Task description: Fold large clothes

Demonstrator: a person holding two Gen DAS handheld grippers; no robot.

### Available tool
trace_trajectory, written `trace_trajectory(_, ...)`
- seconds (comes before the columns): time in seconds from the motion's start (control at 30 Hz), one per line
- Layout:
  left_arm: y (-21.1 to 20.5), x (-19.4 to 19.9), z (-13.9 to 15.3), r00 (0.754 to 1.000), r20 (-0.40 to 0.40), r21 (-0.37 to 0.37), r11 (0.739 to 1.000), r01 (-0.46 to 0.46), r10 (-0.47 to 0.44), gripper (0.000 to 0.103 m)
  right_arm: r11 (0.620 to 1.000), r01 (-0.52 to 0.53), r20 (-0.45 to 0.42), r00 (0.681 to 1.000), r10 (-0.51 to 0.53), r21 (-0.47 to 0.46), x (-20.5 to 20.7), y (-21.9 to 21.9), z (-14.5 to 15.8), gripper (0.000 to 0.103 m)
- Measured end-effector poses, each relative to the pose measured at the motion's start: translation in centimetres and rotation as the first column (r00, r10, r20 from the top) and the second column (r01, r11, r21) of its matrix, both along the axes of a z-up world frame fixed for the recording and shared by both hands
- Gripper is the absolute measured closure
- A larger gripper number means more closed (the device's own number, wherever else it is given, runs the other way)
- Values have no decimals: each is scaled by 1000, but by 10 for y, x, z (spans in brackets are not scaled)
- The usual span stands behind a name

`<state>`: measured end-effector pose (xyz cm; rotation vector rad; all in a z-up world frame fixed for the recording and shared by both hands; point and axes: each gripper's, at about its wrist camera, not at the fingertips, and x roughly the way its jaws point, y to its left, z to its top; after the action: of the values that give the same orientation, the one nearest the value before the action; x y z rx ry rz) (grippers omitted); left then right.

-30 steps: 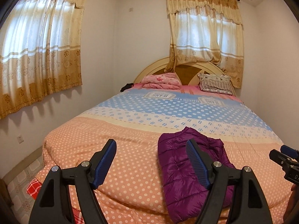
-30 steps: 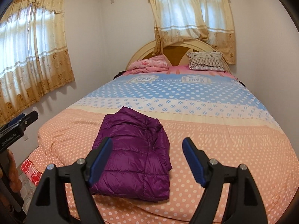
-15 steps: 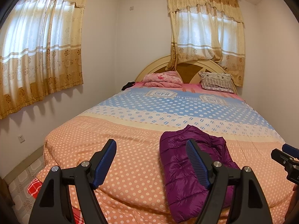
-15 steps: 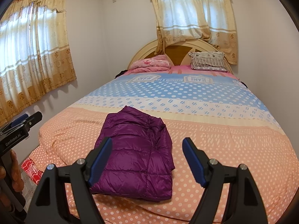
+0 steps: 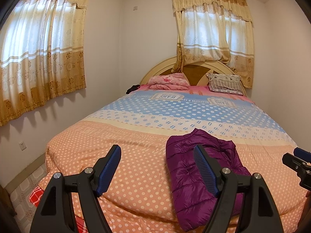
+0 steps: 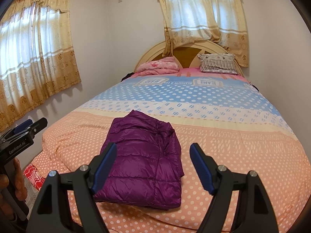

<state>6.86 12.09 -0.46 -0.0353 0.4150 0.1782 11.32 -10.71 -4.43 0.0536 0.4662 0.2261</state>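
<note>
A purple puffer jacket lies folded in a compact rectangle on the orange polka-dot part of the bed cover, near the foot of the bed. It also shows in the left wrist view. My left gripper is open and empty, held above the bed to the left of the jacket. My right gripper is open and empty, held above the jacket's near right side. The left gripper also shows at the left edge of the right wrist view.
The bed fills the room between white walls. A folded pink blanket and a striped pillow lie by the wooden headboard. Curtained windows are on the left and back walls. A red checked cloth hangs at the bed's near left corner.
Both grippers stay open and have drifted slightly, so the jacket has shifted a little to the right in both views. The jacket itself has not moved on the bed.
</note>
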Motion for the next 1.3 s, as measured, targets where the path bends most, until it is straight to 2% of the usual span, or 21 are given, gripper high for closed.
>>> trace_trajectory(0.77,4,7,-2,1000,-21,17,1000,17,-17,26,1000,-6,-10,1000,6,15,-2,-4,-6,23)
trace_trajectory(1.07,7,12,-5,998,-53,10,1000,29,-28,26,1000,-7,-9,1000,7,18,-2,-5,-6,23)
trace_trajectory(1.3,9,12,-8,999,-53,19,1000,11,-10,26,1000,-8,-14,1000,8,16,-2,-1,-8,23)
